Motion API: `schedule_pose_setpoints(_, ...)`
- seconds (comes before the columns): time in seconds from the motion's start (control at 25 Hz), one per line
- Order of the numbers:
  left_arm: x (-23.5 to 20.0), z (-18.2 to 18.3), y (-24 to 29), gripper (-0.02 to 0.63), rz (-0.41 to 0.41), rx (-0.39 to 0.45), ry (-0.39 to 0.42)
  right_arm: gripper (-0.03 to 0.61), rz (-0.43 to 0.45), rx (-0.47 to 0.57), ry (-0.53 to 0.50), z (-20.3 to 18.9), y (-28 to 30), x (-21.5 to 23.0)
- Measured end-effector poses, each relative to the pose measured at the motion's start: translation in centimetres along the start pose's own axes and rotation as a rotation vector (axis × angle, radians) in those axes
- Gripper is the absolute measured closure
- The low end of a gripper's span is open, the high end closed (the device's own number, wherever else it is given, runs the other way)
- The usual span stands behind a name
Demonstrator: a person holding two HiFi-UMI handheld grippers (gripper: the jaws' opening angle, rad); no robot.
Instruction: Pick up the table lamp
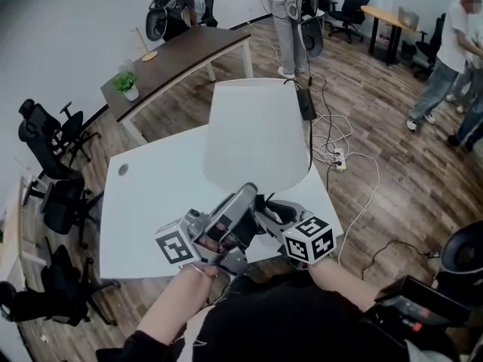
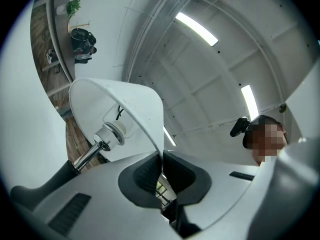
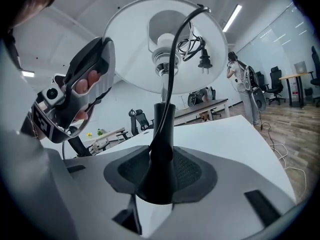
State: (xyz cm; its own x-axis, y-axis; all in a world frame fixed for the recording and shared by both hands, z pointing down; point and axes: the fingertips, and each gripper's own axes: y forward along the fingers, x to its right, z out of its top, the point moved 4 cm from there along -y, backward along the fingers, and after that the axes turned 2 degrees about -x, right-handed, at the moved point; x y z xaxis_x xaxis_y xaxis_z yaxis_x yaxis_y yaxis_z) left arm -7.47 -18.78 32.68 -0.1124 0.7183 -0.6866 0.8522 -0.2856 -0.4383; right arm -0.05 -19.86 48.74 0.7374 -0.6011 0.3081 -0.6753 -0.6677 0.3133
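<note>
The table lamp is held in the air over the white table (image 1: 151,202). Its white shade (image 1: 256,138) fills the middle of the head view. My left gripper (image 1: 243,196) is shut on the thin lower rim of the shade (image 2: 125,104), pinched between the dark pads (image 2: 145,171); the chrome bulb socket (image 2: 111,134) shows inside. My right gripper (image 1: 266,208) is shut on the lamp's black stem (image 3: 162,134), which stands between its pads (image 3: 192,171). Seen from below, the shade (image 3: 130,44) has the black cord and plug (image 3: 202,59) coiled inside it.
A brown desk (image 1: 181,55) with a small potted plant (image 1: 127,84) stands beyond the table. Black office chairs (image 1: 53,172) line the left wall. Cables and a power strip (image 1: 339,157) lie on the wood floor to the right. People (image 1: 290,21) stand at the back.
</note>
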Motion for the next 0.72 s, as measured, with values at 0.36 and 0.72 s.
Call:
schedule_pose_setpoints(0.36,5.9,-1.5,-2.6,0.597,-0.063,-0.088,0.022,0.42,-0.058,0.031,0.007,-0.9,-2.7,-6.4)
schedule_pose_setpoints(0.72,9.6,-3.2,-2.5,0.597,-0.137,-0.07,0.052,0.419,-0.067,0.033,-0.071,-0.6,-5.9,-9.0)
